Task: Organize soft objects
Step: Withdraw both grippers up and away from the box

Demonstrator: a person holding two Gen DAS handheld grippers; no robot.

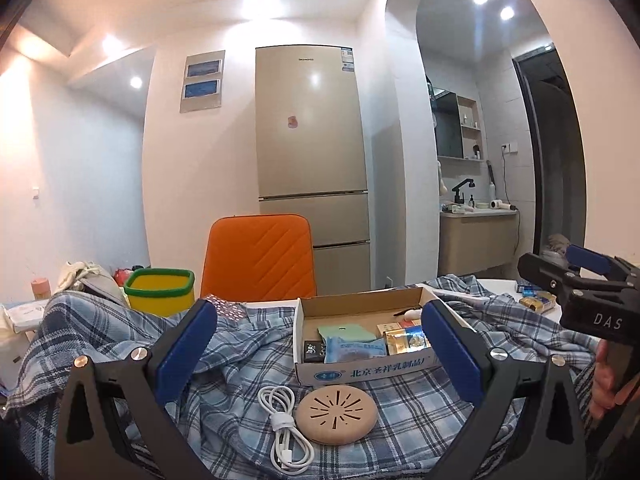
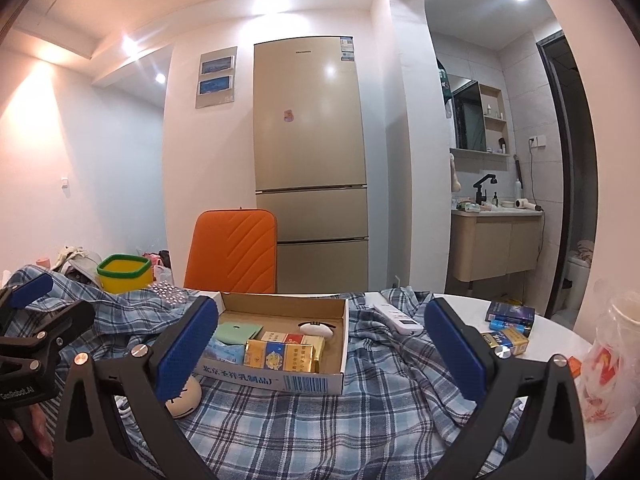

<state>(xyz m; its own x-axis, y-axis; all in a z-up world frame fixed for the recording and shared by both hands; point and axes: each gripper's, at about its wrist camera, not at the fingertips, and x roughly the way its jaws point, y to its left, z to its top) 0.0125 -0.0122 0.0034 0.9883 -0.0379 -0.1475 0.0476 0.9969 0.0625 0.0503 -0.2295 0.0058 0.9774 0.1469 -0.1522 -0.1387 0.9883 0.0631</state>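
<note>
across the tabletop the plaid cloth point(image 1: 224, 364) lay rumpled under the cardboard box point(image 2: 280, 344), and you held the left gripper point(image 1: 320, 352) and right gripper point(image 2: 322, 346) above it, fingers spread apart, empty.

Open cloth point(image 2: 304, 428) near, free to reach. Box point(image 2: 280, 376) blocking the middle, puck point(image 1: 336, 416) and cable point(image 1: 282, 428) just before it. Remote point(image 2: 396, 316) and packs point(image 2: 506, 340) crowding the right; bin point(image 1: 160, 290) far left.
</note>
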